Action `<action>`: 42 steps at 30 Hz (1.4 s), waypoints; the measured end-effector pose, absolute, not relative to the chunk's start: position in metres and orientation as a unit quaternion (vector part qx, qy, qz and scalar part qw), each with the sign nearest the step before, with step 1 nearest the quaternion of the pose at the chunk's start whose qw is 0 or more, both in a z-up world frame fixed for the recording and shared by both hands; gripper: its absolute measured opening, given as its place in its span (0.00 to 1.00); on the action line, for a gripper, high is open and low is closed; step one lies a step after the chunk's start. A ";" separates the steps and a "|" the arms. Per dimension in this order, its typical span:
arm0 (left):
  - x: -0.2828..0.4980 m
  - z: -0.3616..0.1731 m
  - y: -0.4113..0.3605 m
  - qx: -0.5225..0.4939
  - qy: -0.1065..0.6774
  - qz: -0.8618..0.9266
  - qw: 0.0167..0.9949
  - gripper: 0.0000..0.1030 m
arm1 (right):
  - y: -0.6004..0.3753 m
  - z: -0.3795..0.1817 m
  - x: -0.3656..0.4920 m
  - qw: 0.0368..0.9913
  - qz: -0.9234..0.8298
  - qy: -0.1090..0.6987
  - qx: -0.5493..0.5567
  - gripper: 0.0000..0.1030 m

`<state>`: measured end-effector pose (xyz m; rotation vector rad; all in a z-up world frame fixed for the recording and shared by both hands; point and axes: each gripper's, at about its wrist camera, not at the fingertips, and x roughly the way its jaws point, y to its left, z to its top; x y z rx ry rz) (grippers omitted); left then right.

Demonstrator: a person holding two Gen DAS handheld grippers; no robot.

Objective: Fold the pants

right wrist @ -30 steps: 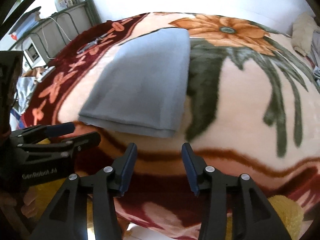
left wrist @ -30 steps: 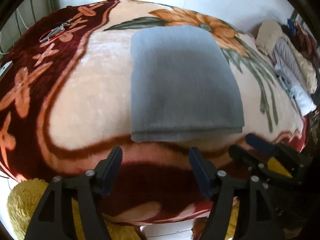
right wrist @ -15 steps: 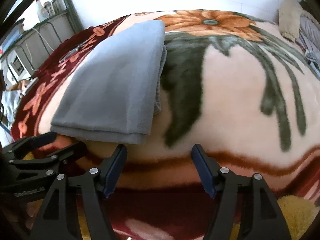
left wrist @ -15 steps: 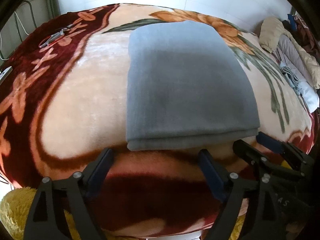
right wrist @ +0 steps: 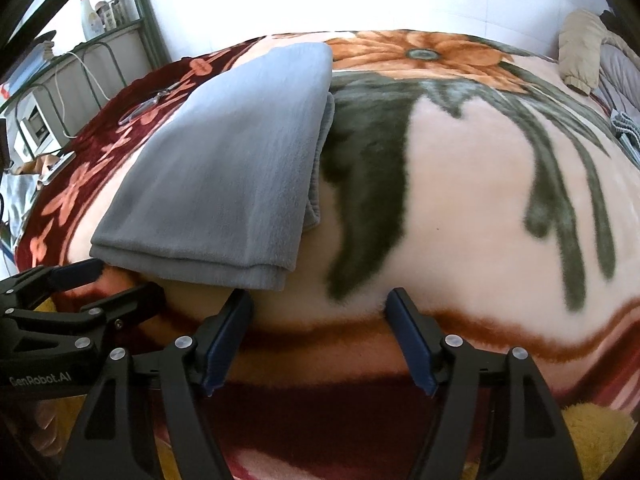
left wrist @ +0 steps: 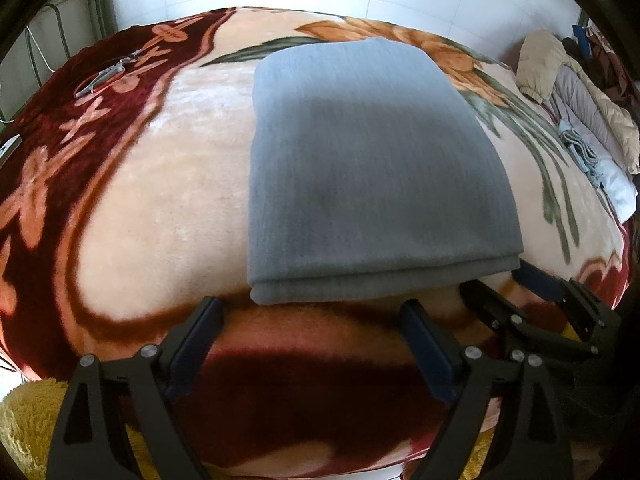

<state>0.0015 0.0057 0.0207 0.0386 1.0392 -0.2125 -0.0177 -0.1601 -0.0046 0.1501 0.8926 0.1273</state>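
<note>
The grey pants [left wrist: 360, 168] lie folded in a neat rectangle on the flowered blanket [left wrist: 160, 184]; they also show in the right wrist view [right wrist: 236, 168], with the layered folded edge facing me. My left gripper [left wrist: 312, 316] is open and empty, its jaws just short of the near folded edge. My right gripper [right wrist: 318, 304] is open and empty, at the near right corner of the pants. Each gripper shows in the other's view, the right one [left wrist: 532, 304] and the left one [right wrist: 76, 292].
Scissors [left wrist: 106, 78] lie on the blanket's dark red border at far left. A pile of jackets and clothes [left wrist: 580, 92] sits at the right edge of the bed. A shelf with bottles [right wrist: 96, 12] stands at left. Yellow fluffy fabric [left wrist: 24, 428] lies below the bed edge.
Both grippers have moved forward toward the near edge of the folded pants and have opened wider. The pants have not moved.
</note>
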 end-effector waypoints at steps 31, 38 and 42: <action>0.002 0.021 0.006 0.002 0.498 -0.109 0.860 0.94 | -0.160 -0.004 -0.018 0.898 0.061 0.430 0.070 0.70; 0.002 0.021 0.006 0.002 0.498 -0.109 0.860 0.94 | -0.160 -0.004 -0.018 0.898 0.061 0.430 0.070 0.70; 0.003 0.020 0.006 0.003 0.498 -0.109 0.860 0.94 | -0.159 -0.004 -0.018 0.898 0.061 0.430 0.070 0.70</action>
